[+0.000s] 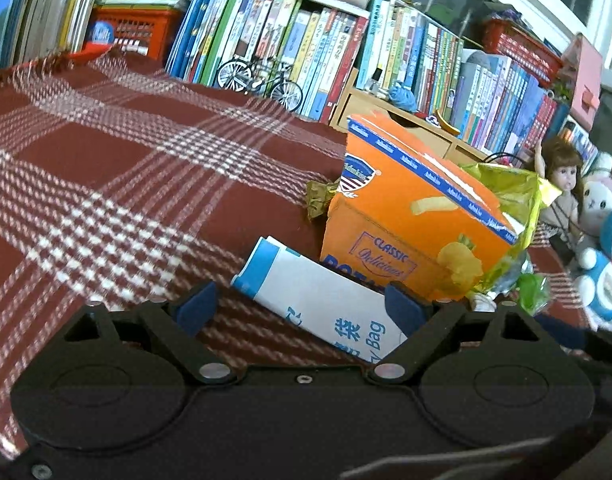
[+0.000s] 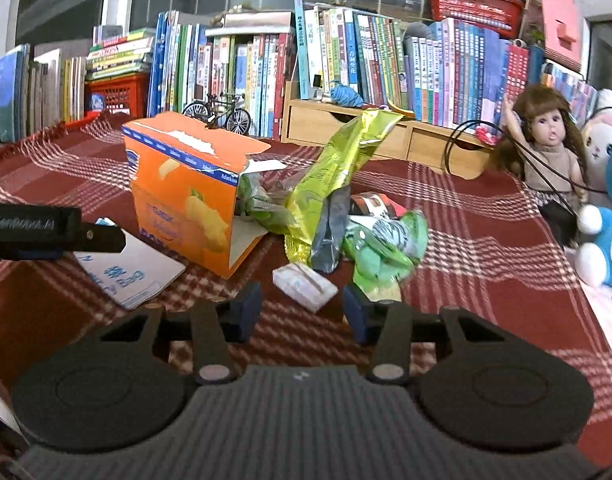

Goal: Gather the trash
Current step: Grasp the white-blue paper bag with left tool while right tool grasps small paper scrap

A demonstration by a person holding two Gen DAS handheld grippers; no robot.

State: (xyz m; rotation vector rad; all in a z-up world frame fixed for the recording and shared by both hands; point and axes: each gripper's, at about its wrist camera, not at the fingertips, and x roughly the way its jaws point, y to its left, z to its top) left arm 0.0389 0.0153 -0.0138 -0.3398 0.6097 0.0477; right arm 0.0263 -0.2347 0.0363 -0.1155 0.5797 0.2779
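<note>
A pile of trash lies on the red plaid tablecloth [image 2: 465, 248]. A torn orange snack box [image 2: 182, 196] stands left of a yellow-green foil wrapper [image 2: 325, 168], green wrappers [image 2: 381, 248] and a small white packet [image 2: 304, 286]. A flat white and blue paper bag [image 2: 130, 276] lies left of the box. My left gripper [image 1: 302, 306] is open, its fingers on either side of the paper bag [image 1: 325, 300], with the orange box [image 1: 405, 216] just beyond. My right gripper [image 2: 302, 310] is open, just short of the white packet. The left gripper's body [image 2: 38, 232] shows at the right view's left edge.
Rows of books [image 2: 345, 60], a model bicycle [image 2: 218, 114] and a wooden drawer unit [image 2: 365, 132] line the back of the table. A doll [image 2: 549, 148] and plush toys [image 2: 601, 232] sit at the right. A red crate [image 2: 114, 90] stands at the back left.
</note>
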